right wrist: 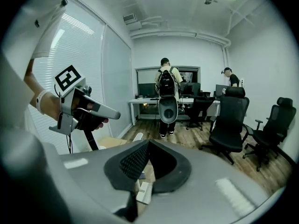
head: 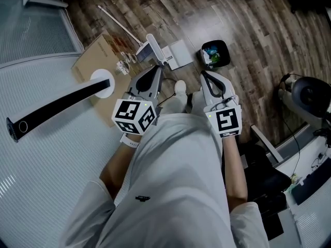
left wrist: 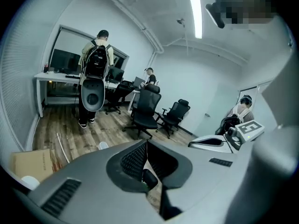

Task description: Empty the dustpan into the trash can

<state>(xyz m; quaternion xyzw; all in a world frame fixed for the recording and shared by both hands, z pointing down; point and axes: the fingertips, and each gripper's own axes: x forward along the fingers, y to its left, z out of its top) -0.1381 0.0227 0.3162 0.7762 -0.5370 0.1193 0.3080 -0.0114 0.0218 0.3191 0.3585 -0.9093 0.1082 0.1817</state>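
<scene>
A white dustpan (head: 177,54) with an upright handle lies on the wood floor ahead of me. To its right stands a small black trash can (head: 215,54) with blue and green rubbish in it. A thin white broomstick (head: 119,20) slants across a cardboard sheet (head: 98,56) on the left. My left gripper (head: 155,70) hangs shut just short of the dustpan handle, and I see nothing between its jaws (left wrist: 147,146). On the other side, my right gripper (head: 206,77) is shut and empty, short of the trash can. Through its jaws (right wrist: 148,146) a white piece on the floor shows.
A white table (head: 41,149) with a black curved arm (head: 57,105) fills the left. A desk edge with cables (head: 310,164) and a grey round device (head: 310,94) lie at the right. Office chairs (left wrist: 147,108) and a standing person (left wrist: 96,64) are farther off.
</scene>
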